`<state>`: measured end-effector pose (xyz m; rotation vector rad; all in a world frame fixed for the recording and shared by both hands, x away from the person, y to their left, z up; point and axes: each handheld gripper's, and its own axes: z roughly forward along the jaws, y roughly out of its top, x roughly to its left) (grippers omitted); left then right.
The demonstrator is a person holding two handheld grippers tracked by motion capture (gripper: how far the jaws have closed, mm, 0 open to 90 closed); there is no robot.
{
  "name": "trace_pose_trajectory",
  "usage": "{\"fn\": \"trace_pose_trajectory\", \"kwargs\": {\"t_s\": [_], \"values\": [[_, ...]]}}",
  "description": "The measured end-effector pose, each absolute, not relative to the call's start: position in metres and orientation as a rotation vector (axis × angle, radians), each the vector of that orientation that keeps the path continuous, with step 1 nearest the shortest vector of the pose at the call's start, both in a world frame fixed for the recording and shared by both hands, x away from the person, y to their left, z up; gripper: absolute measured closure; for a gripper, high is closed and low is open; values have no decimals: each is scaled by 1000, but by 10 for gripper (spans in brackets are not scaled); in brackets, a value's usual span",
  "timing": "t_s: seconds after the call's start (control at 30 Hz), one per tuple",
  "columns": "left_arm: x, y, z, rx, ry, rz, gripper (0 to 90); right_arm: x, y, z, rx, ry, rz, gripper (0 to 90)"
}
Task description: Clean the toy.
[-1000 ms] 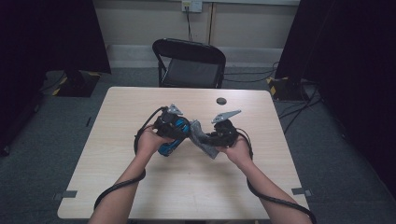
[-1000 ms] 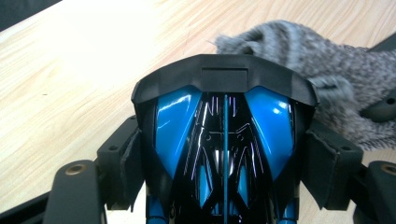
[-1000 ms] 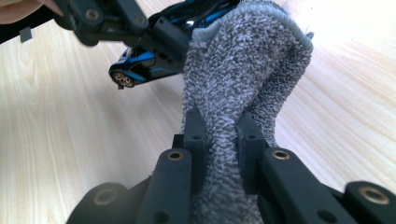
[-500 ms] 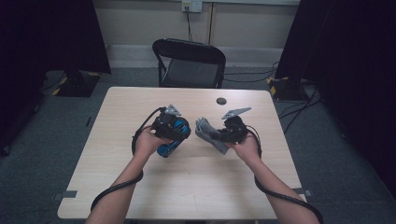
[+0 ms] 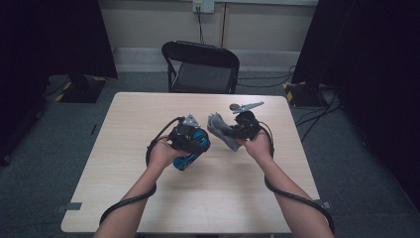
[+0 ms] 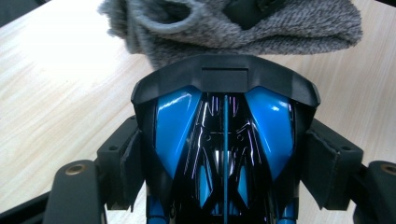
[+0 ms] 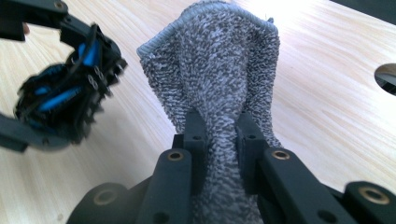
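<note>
Over the surface [image 5: 148,198], the left claw [image 6: 224,154] clamps a blue-and-black toy car [image 5: 190,146], nose toward the cloth. The right claw [image 7: 219,135] pinches a grey cloth [image 5: 222,131] just to the car's right, its long axis running toward the car. No writing is legible.

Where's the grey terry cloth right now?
High view: the grey terry cloth hangs pinched in the right claw, above mid-table, just right of the blue-and-black toy.

Blue toy car [image 6: 224,154] runs off the bottom of the left gripper view, and it's just motion blur in the right gripper view. Grey cloth [image 6: 233,28] gets cropped up top.
</note>
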<state>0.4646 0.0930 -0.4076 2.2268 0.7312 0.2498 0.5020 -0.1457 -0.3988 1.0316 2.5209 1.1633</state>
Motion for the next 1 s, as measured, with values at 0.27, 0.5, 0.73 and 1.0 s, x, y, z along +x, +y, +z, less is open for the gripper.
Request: {"fn": "trace_pose_trajectory", "kwargs": {"t_s": [0.27, 0.5, 0.73, 1.0], "values": [[462, 91, -411, 2224, 721, 231, 255, 504, -130, -395, 1019, 2520, 1166, 789], [461, 88, -409, 2216, 711, 230, 255, 504, -116, -393, 974, 2537, 1179, 789], [463, 88, -410, 2224, 719, 238, 255, 497, -104, -395, 920, 2572, 1197, 789], [467, 92, -413, 2238, 747, 257, 255, 491, -103, -392, 890, 2576, 1214, 789]]}}
